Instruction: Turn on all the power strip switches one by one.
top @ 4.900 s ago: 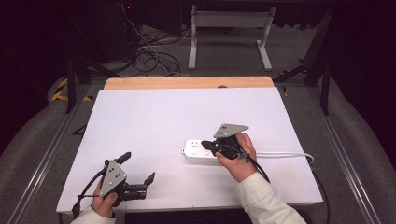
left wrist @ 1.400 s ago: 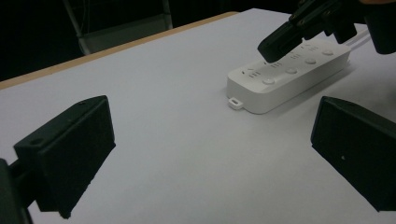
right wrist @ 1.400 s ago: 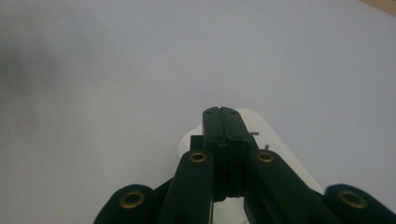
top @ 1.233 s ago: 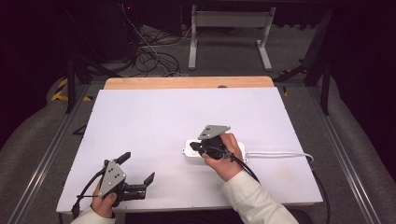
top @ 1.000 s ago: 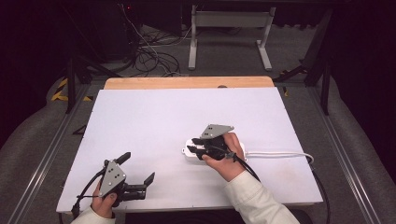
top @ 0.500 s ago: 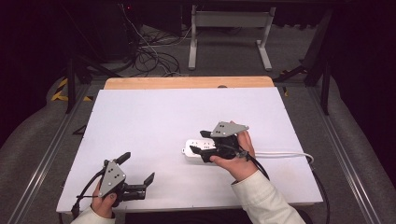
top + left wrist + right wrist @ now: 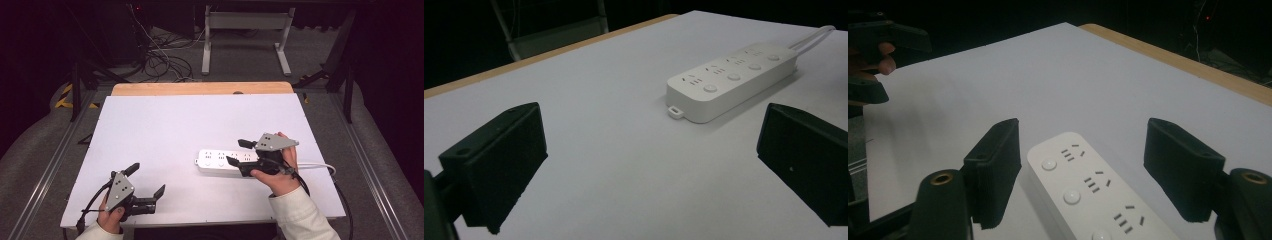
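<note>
While your right hand-held gripper (image 7: 242,152) straddles the power strip (image 7: 220,161) with jaws just opened wide, gripping nothing, closing off-centre could skid it toward the tabletop (image 7: 165,125) edge.

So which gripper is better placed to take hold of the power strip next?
Right. The right gripper stands open straddling the power strip, its jaws having just opened off it. The left gripper is open too, but sits apart near the table's front corner.

High view looks down from above; both gripper views sit low and close, sharing the power strip (image 7: 227,162) (image 7: 734,80) (image 7: 1088,187) ahead of their jaws
</note>
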Demonstrator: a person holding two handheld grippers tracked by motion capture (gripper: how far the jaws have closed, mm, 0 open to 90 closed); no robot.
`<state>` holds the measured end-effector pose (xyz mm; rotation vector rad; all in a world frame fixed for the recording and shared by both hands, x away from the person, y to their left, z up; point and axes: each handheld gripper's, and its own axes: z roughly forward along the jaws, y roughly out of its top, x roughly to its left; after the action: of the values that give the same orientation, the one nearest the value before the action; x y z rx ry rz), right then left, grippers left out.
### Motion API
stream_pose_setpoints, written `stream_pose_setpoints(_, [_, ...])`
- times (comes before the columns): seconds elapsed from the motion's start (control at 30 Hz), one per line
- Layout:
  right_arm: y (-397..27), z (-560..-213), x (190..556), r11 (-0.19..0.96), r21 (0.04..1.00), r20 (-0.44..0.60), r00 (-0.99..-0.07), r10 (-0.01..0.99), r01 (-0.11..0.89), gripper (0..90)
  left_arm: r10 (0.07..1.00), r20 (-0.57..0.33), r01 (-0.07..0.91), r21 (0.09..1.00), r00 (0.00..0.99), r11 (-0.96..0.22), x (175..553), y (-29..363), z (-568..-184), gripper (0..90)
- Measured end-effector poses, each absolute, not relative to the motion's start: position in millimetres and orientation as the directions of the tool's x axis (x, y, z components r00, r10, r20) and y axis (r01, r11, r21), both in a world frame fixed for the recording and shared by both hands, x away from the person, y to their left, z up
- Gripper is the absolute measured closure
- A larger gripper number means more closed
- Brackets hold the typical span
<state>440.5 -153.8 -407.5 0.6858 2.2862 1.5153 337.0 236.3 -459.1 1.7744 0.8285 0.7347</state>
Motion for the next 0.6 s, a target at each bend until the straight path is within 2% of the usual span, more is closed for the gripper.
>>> stream_pose_setpoints(0.43, [-208.3,-434.5,426.8,0.283,0.945,-0.023,-0.828,0.56,0.165,28.6,0.803,0.098,0.195,0.946,0.588,-0.258,336.5,238.3,-457.7,0.2])
stream_pose_setpoints(0.6, [-225.1,-452.0,421.1,0.276,0.943,-0.006,-0.821,0.571,0.185,27.5,0.807,0.113,0.181,0.948,0.58,-0.263,336.2,241.9,-455.3,0.2])
